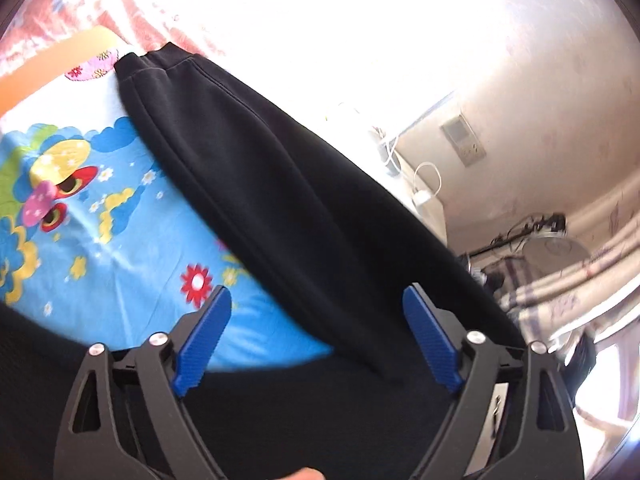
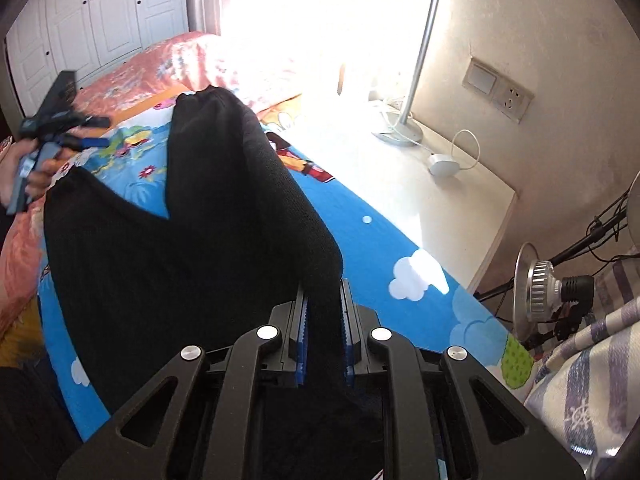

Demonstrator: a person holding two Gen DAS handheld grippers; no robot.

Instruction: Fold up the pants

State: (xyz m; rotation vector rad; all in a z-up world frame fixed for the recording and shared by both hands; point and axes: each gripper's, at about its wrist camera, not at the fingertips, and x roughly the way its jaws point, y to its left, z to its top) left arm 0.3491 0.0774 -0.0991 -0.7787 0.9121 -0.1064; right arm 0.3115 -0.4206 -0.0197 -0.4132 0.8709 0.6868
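Between the right gripper's point(image 2: 323, 304) jaws a bunched edge of the black pants point(image 2: 224, 216) is pinched tight; the garment lies across the cartoon-print bed point(image 2: 384, 240), legs splayed in a V; lifting by this one thin pinch could let cloth slip or drag the legs askew; the left gripper point(image 1: 316, 312) hangs over the fabric, jaws spread, holding nothing; window glare washes out the far cuffs, and the waistband is cut off below.

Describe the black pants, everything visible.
The black pants look like soft knit fabric, spread on a blue cartoon-print sheet, legs splayed in a V. One leg ends in a ribbed cuff. The right gripper has its jaws shut on a bunched fold at the near end. The left gripper is open above the fabric, holding nothing.
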